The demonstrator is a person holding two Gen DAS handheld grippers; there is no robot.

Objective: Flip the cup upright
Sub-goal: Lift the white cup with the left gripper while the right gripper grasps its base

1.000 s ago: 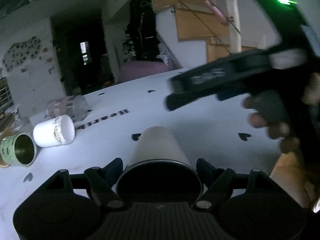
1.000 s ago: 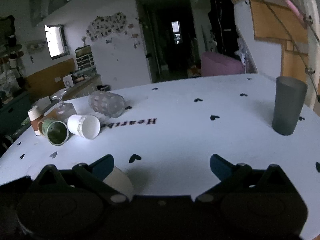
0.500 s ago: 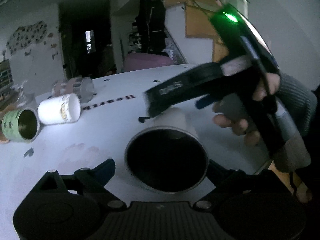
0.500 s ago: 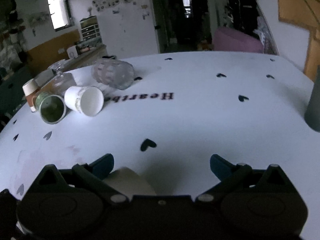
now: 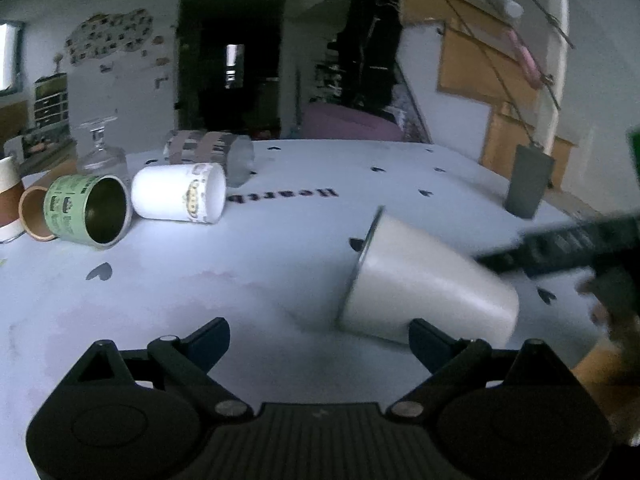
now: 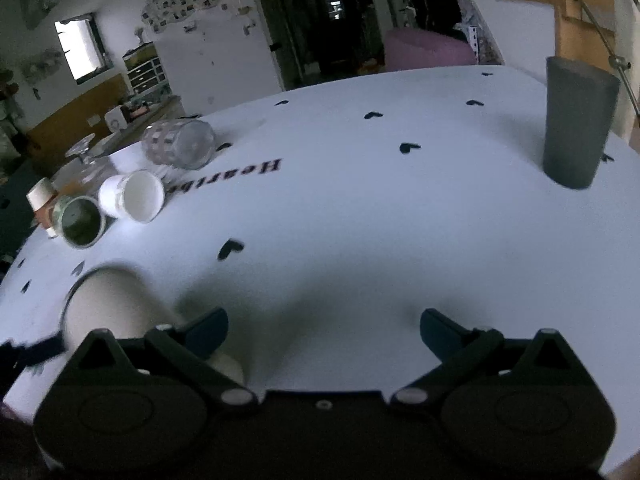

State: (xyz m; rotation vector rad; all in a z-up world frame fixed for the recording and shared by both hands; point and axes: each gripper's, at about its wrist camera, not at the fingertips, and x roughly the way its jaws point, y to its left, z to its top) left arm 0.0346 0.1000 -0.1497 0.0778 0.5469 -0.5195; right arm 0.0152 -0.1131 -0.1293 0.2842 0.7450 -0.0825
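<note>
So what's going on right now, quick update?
Left hand-held gripper open, holding nothing. Right hand-held gripper open too. Cream cup on its side on the table, not yet upright. Nothing blocking it; other cups lie far left.

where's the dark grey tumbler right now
The dark grey tumbler stands upright at the far right of the white table, alone and well apart from the cups lying at far left. The left wrist view shows it too, far right, beyond the tipped cream cup.

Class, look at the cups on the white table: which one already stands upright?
The tall grey cup near the table's far right edge. The green tin cup, white mug and cream cup all lie tipped on their sides.
</note>
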